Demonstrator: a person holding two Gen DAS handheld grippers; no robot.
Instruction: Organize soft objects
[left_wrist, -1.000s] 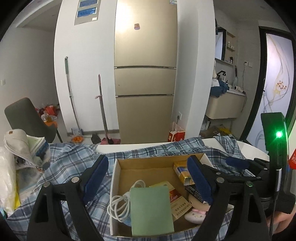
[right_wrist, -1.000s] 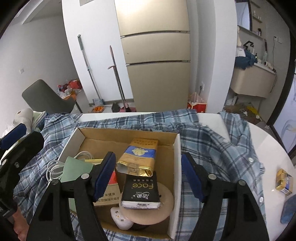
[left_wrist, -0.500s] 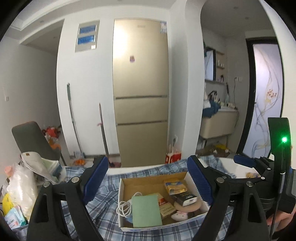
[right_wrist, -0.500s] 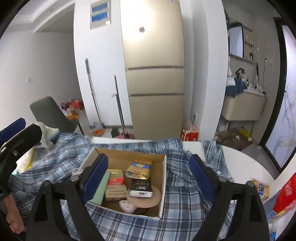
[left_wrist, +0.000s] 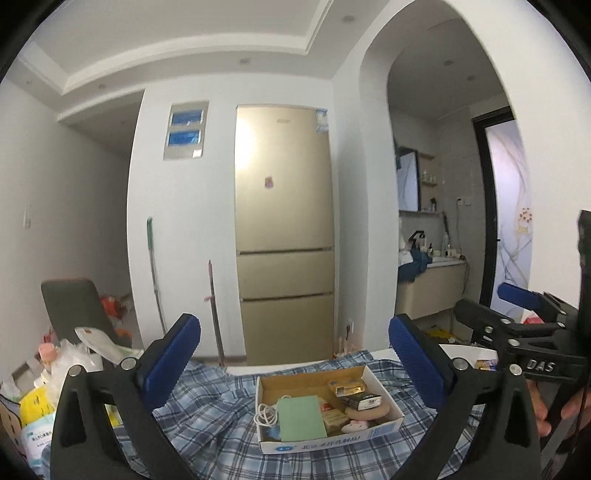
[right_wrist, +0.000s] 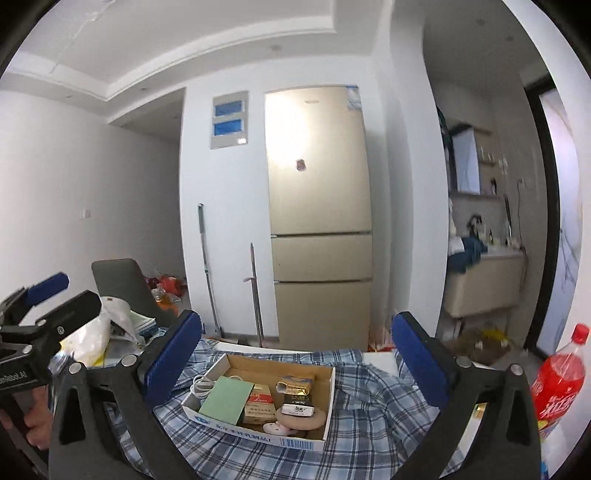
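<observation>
Both sets of fingers spread wide, empty: left gripper (left_wrist: 294, 356) and right gripper (right_wrist: 296, 352) above cardboard box (left_wrist: 392, 402) on plaid shirt (left_wrist: 207, 402), mid-tabletop.

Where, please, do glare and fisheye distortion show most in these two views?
Left wrist view: a bright glare patch on the fridge door, walls bowing outward toward dark rounded corners. Right wrist view: similar glare on the fridge, ceiling lines curved, the red bottle leaning at the edge.

A gold fridge (left_wrist: 284, 236) stands behind a red bottle (right_wrist: 559, 380).
</observation>
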